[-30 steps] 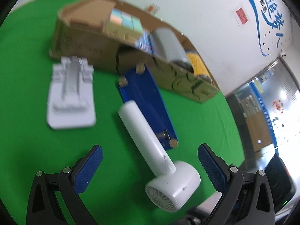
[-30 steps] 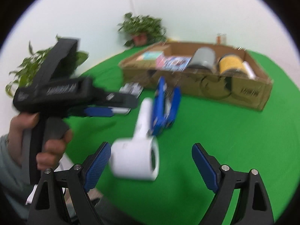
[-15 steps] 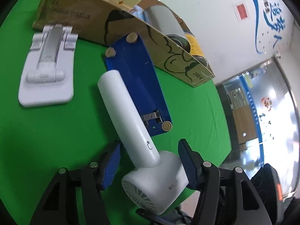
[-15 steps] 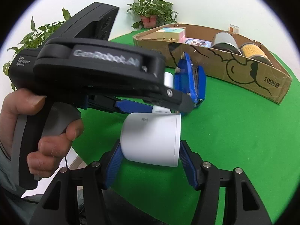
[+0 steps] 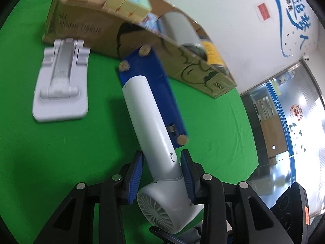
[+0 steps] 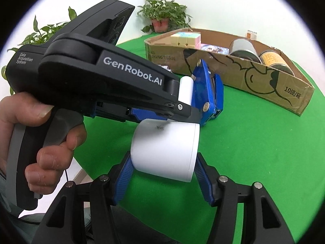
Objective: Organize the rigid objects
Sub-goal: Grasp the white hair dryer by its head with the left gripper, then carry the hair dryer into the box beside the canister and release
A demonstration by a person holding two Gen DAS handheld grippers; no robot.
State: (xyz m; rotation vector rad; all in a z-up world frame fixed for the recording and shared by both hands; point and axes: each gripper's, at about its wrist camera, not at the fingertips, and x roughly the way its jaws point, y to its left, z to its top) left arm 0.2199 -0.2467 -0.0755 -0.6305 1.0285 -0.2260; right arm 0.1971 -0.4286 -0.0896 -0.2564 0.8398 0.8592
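White hair dryer (image 5: 160, 158), lifted above green table (image 5: 61, 152): handle pinched by left gripper (image 5: 162, 174), jaws just closed onto it; barrel clamped by right gripper (image 6: 163, 180). The left gripper's body, marked "GenRobot.AI", hides most of the handle in the right view. Grey stand (image 5: 61, 89) lies flat, blurred. Blue stapler (image 5: 154, 93) partly behind dryer. Cardboard box (image 6: 264, 85), printed "10提/箱"; contents partly hidden by its wall.

Smooth white plastic dryer (image 5: 150, 122); matt cardboard box (image 6: 264, 81).
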